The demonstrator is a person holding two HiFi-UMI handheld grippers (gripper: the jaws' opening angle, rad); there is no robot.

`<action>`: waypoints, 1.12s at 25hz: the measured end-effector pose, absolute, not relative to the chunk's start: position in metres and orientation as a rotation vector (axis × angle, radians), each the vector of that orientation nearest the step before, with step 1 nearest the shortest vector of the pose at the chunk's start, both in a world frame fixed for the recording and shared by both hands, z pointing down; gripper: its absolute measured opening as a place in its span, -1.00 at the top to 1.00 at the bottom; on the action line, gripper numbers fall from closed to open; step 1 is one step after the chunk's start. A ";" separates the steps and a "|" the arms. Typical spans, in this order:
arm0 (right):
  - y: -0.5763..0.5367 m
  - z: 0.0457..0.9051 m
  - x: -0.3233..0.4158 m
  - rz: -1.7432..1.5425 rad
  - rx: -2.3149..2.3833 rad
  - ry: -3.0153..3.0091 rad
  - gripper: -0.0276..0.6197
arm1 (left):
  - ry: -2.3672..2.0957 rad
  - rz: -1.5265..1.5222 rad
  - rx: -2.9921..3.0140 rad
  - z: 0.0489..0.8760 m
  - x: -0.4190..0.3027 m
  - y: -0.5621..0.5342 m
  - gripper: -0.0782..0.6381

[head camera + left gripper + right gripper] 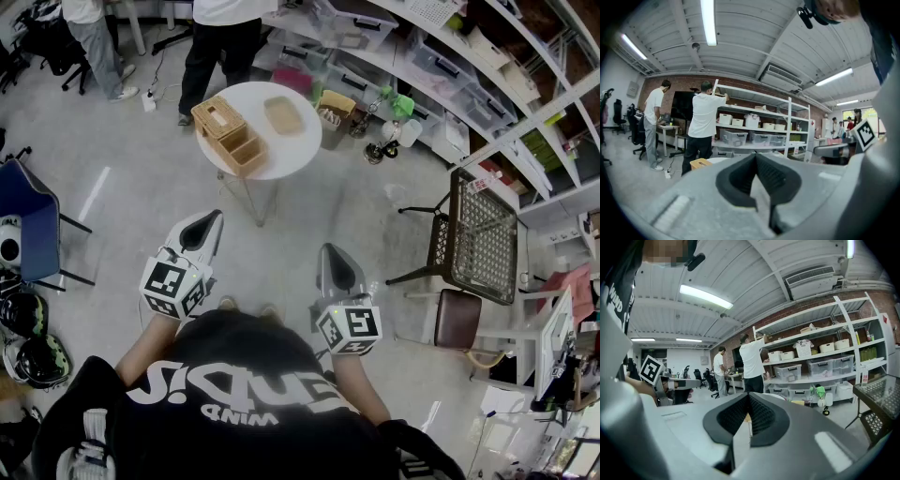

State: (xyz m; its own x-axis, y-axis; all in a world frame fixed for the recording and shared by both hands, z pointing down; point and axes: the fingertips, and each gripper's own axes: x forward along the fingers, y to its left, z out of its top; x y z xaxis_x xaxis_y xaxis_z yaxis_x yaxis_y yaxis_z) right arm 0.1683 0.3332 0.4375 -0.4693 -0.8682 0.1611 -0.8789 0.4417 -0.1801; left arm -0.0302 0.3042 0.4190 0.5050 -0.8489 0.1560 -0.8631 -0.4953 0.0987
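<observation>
Left claw: we hold the left claw [208,225] low in front of the body. In its own view [756,157] the dark pads meet at the tip, closed on nothing.

Right claw: the right claw [335,258] is level with the other and well apart from it. Its view [749,397] also shows the pads pressed together with nothing between them.

Wicker basket: the wicker basket [230,136] stands on the near-left part of the round white desk [305,155]. It has a lidded section at the far end and open compartments toward us.

Shallow tray: the shallow tray [284,114] lies just beside the basket, on its right and further back.

Direction: the desk is straight ahead of both claws and well apart from them, with bare floor [281,225] between.

Long axis: the basket runs on a diagonal, from far left to near right.

Nearer arm: we judge the left claw the closer of the two. Its tip points roughly at the basket's near end, and the basket shows as a yellow corner [701,163] in the left gripper view.

Around: a person in a white top [220,47] stands beyond the desk by the shelves [441,56]. A mesh chair [483,234] is to our right and a blue chair [28,220] to our left.
</observation>
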 end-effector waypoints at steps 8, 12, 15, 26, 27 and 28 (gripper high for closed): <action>0.311 0.437 0.139 0.457 1.624 -2.635 0.92 | -1.474 0.150 2.566 0.424 -0.058 0.287 0.78; 0.304 0.442 0.114 0.440 1.628 -2.617 0.92 | -1.474 0.150 2.557 0.435 -0.090 0.283 0.78; 0.298 0.443 0.103 0.453 1.684 -2.616 0.92 | -1.478 0.151 2.557 0.443 -0.112 0.276 0.78; 0.258 0.452 0.066 0.475 1.730 -2.594 0.92 | -1.412 0.098 2.616 0.439 -0.130 0.228 0.78; 0.250 0.453 0.065 0.476 1.732 -2.596 0.92 | -1.410 0.094 2.620 0.439 -0.130 0.220 0.78; 0.244 0.455 0.064 0.479 1.733 -2.599 0.92 | -1.408 0.092 2.622 0.439 -0.130 0.212 0.78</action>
State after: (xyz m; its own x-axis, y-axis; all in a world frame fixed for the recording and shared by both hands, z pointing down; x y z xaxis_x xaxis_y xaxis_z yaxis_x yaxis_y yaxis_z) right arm 0.0640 0.2440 0.4546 -0.3984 -0.9047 0.1510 -0.8990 0.3526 -0.2597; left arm -0.1303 0.2125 0.4390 0.5542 -0.8220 0.1312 -0.8321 -0.5426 0.1149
